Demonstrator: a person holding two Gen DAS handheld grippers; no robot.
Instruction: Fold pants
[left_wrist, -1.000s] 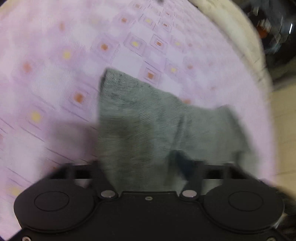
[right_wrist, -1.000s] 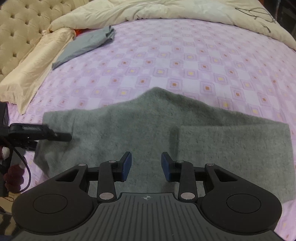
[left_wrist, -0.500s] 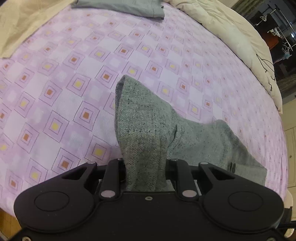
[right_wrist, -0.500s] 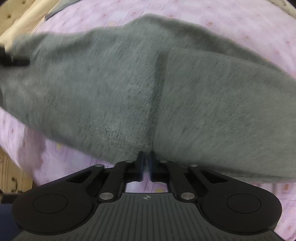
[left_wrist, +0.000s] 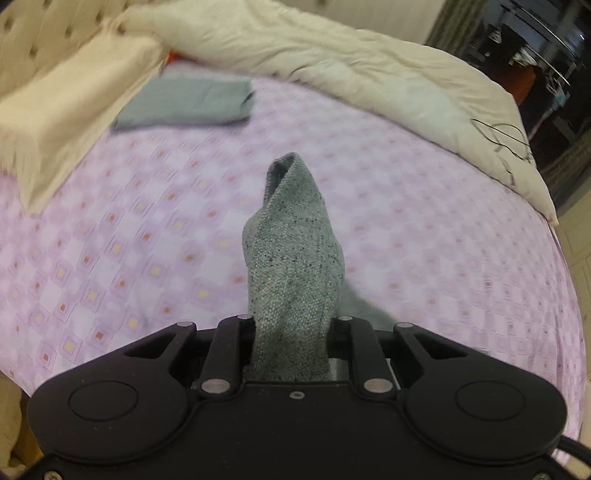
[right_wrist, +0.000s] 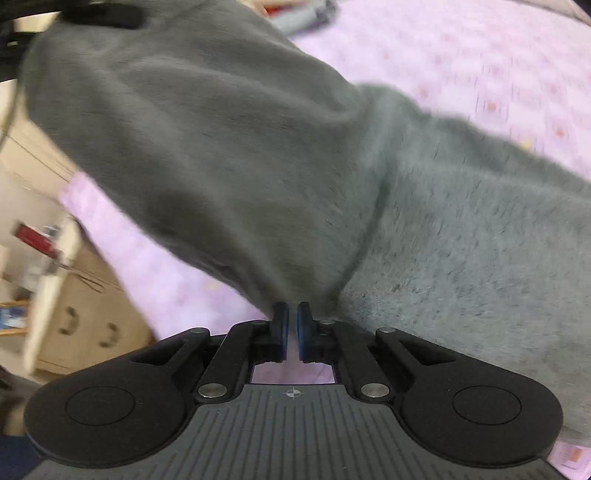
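The grey pants (left_wrist: 295, 266) were found lifted partly clear of the bed (left_wrist: 443, 236), which was covered by a lilac sheet printed with small squares. In the left wrist view, a bunched end of the pants was seen clamped by the left hand-held gripper (left_wrist: 290, 332), the fabric standing up past the fingers as a rolled, tapering fold. The jaws were held narrow, pressed against the cloth on both sides. In the right wrist view, the right hand-held gripper (right_wrist: 290, 321) was seen with its blue pads (right_wrist: 280, 325) drawn nearly together on a pinched edge of the pants (right_wrist: 258, 166). From that edge one part of the fabric was stretched up and to the left, while another part was spread to the right over the sheet. A second grey garment (left_wrist: 184, 99), folded, was noted lying at the far side of the bed beside a cream pillow (left_wrist: 59, 110). A cream duvet (left_wrist: 369, 77) was piled along the far edge. Wooden drawers (right_wrist: 85, 325) were observed beside the bed, blurred.
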